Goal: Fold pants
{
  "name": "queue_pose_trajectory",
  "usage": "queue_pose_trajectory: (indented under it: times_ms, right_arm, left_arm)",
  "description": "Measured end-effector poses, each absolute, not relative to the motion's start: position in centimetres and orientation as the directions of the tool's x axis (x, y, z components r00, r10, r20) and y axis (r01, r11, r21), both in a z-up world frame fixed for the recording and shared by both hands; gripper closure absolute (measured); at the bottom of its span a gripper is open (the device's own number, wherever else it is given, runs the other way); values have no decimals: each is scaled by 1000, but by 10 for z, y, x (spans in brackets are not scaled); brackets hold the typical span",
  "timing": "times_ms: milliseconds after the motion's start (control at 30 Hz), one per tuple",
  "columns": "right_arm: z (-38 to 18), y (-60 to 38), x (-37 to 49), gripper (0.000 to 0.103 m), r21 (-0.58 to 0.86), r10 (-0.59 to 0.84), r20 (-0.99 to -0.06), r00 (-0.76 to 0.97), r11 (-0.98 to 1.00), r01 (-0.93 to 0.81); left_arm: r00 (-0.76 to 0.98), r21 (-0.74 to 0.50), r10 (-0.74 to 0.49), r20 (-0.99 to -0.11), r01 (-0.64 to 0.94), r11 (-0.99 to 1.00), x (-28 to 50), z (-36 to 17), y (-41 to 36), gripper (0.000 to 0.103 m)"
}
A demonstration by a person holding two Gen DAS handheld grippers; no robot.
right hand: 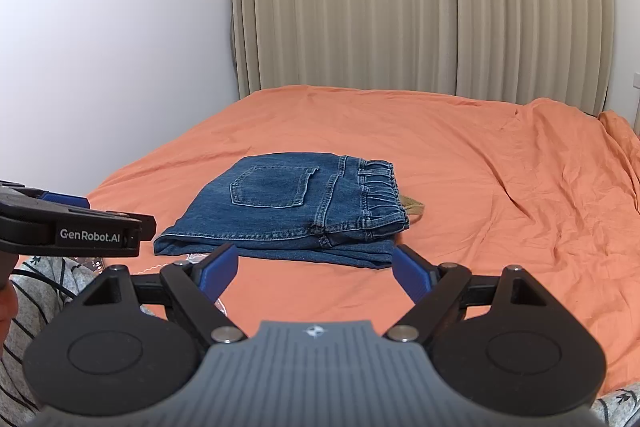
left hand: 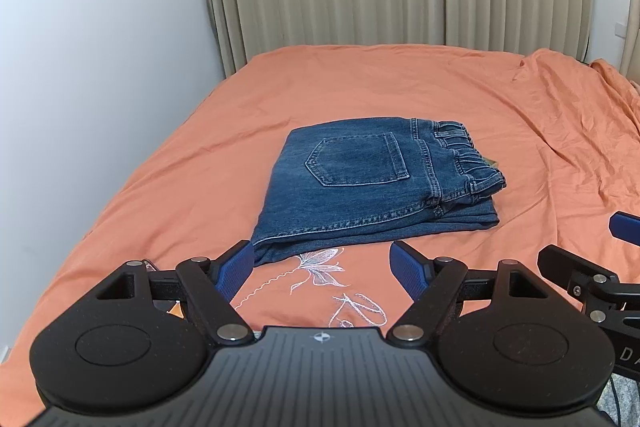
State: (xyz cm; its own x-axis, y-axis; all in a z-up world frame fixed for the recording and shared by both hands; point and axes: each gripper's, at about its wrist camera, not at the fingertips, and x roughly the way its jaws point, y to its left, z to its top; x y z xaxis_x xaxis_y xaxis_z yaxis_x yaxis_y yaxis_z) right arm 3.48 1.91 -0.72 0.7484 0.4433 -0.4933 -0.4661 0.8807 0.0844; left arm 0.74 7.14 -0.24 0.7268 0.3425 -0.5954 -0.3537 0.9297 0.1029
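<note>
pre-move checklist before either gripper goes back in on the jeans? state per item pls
1. Left gripper open, nothing between its fingers: ok.
2. Right gripper open, nothing held: ok.
3. Both grippers clear of the jeans, hovering short of the near edge: ok.
4. Jeans folded into a compact stack, back pocket up, waistband to the right: ok.
5. Stack edges aligned: not ok, a lower layer sticks out at the near right corner.
6. Tan piece poking out beyond the waistband, what it is: cannot tell.
</note>
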Motion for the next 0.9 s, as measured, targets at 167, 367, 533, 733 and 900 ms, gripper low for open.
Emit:
queue_pose_trajectory:
  times_ms: [167, 367, 533, 733, 900]
  right_arm:
    - [-8, 19, 35, 22, 85, 444, -493, 748, 880, -467]
    - [-6, 22, 35, 22, 82, 445, -491, 748, 879, -470]
    - [-6, 22, 35, 22, 80, 446, -489, 750, 879, -471]
    - [-5, 23, 37, 22, 75, 448, -487, 750, 877, -475]
    - [-5, 23, 36, 22, 76, 448, -489, 749, 877, -475]
  left_arm:
    - [727, 106, 346, -593, -355, 929, 8, -1, 71, 13]
    - [724, 124, 369, -582, -370, 921, 8, 0, 69, 13]
    - [727, 123, 374, -576, -375, 919, 8, 1, 70, 13]
    - [735, 128, 375, -565, -371, 920, 8, 3, 70, 12]
    - [737, 129, 376, -562, -371, 920, 8, 4, 70, 10]
